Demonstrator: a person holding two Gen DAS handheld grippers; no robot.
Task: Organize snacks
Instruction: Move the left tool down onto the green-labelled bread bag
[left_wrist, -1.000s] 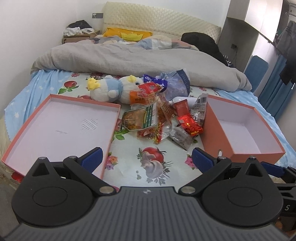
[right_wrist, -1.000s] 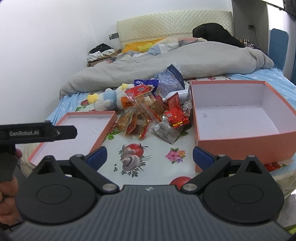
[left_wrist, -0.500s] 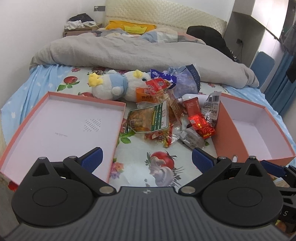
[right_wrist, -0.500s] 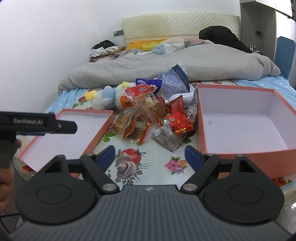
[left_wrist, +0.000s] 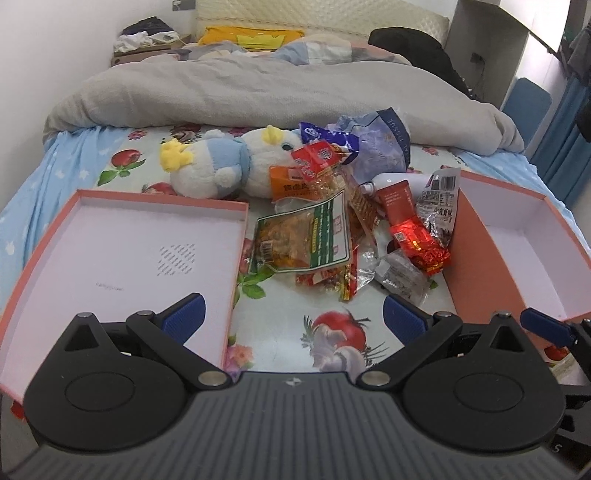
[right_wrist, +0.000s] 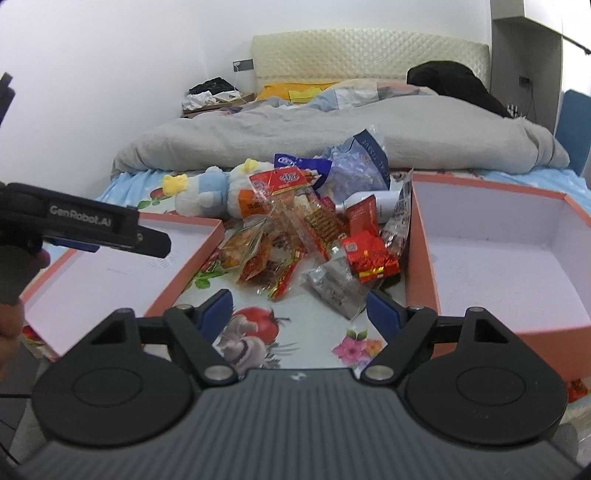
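orange boxes (left_wrist: 476, 258) flanking snack pile (left_wrist: 343, 236), both tongs (left_wrist: 293, 319) (right_wrist: 300, 308) open, empty

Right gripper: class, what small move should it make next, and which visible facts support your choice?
Probably ease the right gripper forward and down onto the clear grey packet, the nearest snack. Its jaws, which have just been closing, stand open with nothing between them; the packet lies just ahead at the pile's near edge, beside the empty deep box.

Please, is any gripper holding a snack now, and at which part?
No. The left gripper and the right gripper are both open and empty, short of the snack pile.
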